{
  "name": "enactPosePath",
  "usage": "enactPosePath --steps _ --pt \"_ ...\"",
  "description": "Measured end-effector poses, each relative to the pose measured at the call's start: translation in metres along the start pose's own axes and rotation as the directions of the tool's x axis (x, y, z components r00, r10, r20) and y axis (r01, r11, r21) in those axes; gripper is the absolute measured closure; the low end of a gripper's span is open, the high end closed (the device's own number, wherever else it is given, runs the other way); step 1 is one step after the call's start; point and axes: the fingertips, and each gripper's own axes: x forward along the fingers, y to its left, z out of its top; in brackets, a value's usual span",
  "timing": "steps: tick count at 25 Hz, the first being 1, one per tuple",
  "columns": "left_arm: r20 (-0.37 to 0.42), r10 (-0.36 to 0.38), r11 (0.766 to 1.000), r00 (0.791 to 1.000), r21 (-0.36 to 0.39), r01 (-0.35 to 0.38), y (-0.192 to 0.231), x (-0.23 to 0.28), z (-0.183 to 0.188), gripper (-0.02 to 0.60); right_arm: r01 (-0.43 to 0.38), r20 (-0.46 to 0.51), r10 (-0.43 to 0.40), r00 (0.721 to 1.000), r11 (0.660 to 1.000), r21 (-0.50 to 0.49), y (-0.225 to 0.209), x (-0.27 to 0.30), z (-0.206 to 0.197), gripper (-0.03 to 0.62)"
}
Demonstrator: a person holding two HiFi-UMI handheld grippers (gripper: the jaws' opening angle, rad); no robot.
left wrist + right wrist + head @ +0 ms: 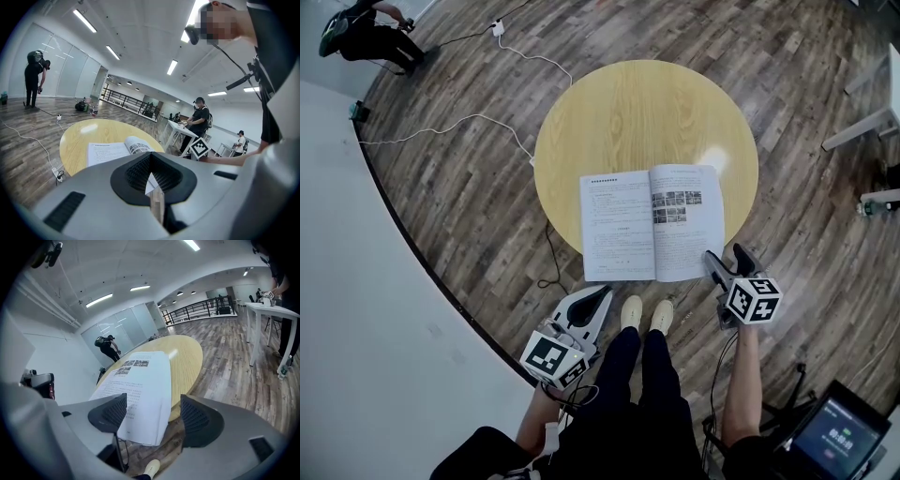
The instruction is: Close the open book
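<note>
Left tongs are hanging low at near left, off the counter, clenched on nothing: the pads are meeting in a tight V in the left gripper view, w/ no part in the job right now. Mid-scene, the book is lying open and flat at the near edge of the round wooden counter, its near corners poking out over the floor. The left page is all text, and the right page is bowing up a little by the spine. Right tongs are sitting released, jaws wide apart, straddling the near right corner of the right page. Paper is lying btw the pads, but neither pad is pressing on it. Judging by that, the step in hand is lining up a grip on that corner; closing isn't yet begun. Next move prob. calls for pinching the overhanging corner, then lifting and swinging the page left over the spine w/o dragging the book off the edge. Writing: the page print and the small photos at the right page's far end are showing too small to read. The marker cube is showing only b/w squares, and no brand is legible.
</note>
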Motion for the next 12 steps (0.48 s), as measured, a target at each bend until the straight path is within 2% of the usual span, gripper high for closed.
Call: enactPosePath --steps 12 --pt "-0.036 0.012 1.0 0.999 -0.026 -0.013 0.009 0.007 -0.021 0.583 0.011 -0.043 -0.01 0.999 0.999 0.03 -0.013 0.018 -0.023 0.258"
